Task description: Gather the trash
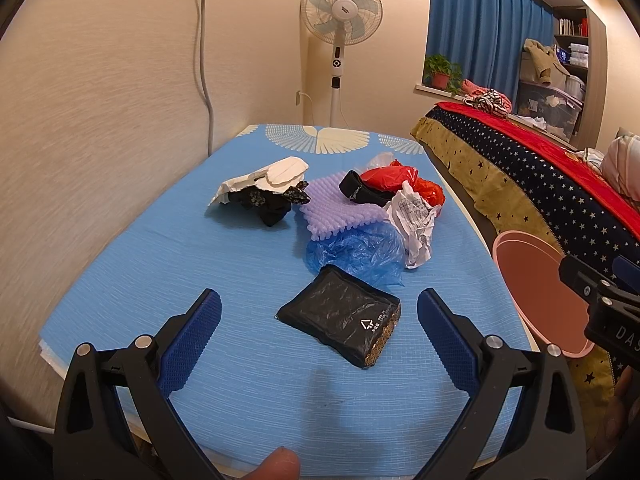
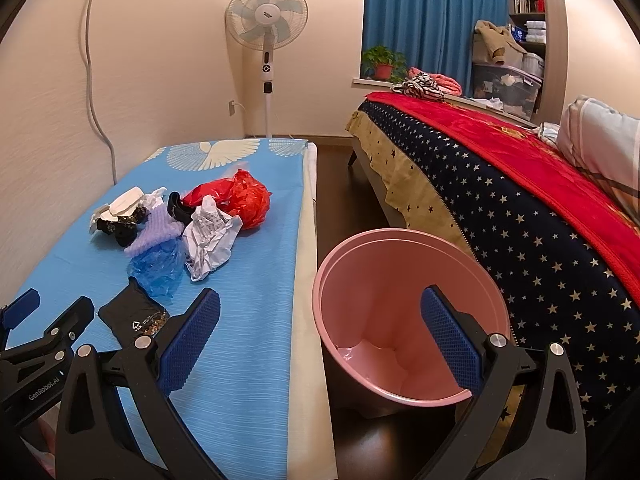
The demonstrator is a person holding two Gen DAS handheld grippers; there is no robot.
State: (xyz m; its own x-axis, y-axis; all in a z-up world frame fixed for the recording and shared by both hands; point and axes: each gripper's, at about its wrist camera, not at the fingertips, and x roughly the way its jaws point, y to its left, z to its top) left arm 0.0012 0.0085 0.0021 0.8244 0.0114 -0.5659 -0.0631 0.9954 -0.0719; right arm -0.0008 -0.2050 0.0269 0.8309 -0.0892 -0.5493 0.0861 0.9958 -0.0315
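Note:
A black plastic packet (image 1: 340,314) lies on the blue mat (image 1: 160,280), just ahead of my open, empty left gripper (image 1: 319,312). Beyond it lies a pile of trash: a blue plastic bag (image 1: 356,252), crumpled white paper (image 1: 416,220), a red plastic bag (image 1: 404,182), a purple foam sheet (image 1: 336,208), and black and white wrappers (image 1: 264,192). A pink bin (image 2: 400,300) stands on the floor to the right of the mat. My right gripper (image 2: 320,320) is open and empty, above the bin's near rim. The packet (image 2: 132,316) also shows in the right wrist view.
A bed with a starry cover and red blanket (image 2: 520,220) stands right of the bin. A standing fan (image 2: 267,20) is at the far wall, with a cable (image 2: 96,80) down the left wall. The left gripper (image 2: 36,340) shows at the lower left of the right wrist view.

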